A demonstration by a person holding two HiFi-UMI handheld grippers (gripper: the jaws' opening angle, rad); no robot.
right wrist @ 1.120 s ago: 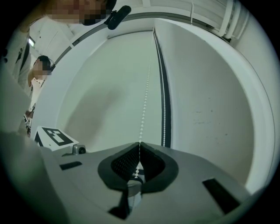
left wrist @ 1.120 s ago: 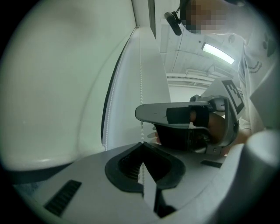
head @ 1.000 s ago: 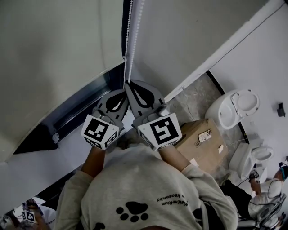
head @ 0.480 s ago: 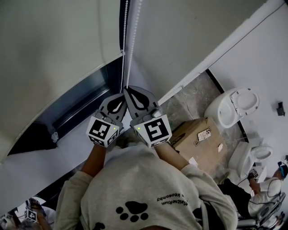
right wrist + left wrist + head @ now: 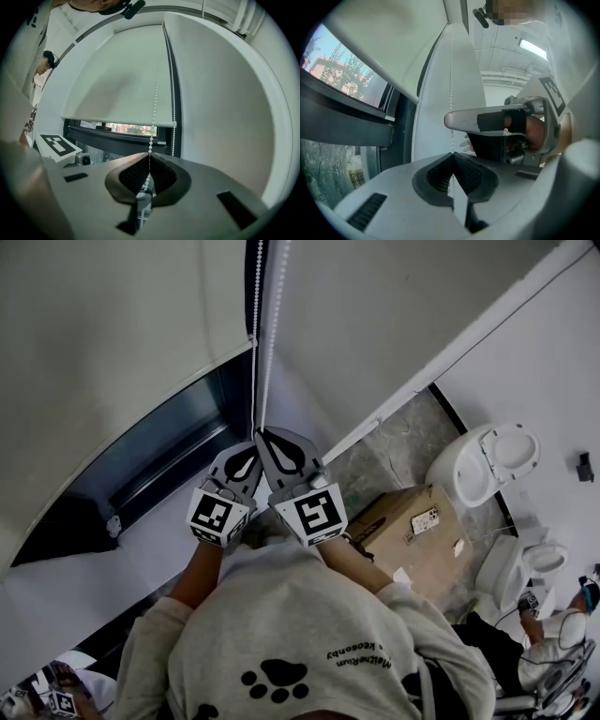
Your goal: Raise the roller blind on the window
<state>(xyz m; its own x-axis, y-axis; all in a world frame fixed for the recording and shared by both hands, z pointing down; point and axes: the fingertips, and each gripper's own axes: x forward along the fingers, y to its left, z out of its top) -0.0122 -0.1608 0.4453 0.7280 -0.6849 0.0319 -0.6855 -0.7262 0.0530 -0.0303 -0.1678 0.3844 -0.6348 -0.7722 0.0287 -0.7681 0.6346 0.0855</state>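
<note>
Now my left gripper (image 5: 251,448) and right gripper (image 5: 265,435) are both squeezed tight on the bead chain (image 5: 272,334), side by side. The roller blind (image 5: 122,79) hangs partway down the window (image 5: 117,127). I think this is the pulling step. Next, one gripper should let go and grab higher.

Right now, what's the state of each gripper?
Left gripper: closed on the bead chain.
Right gripper: closed on the bead chain too.

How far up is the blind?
Partly raised: the blind covers most of the window, leaving a strip of glass below its bottom edge.
</note>
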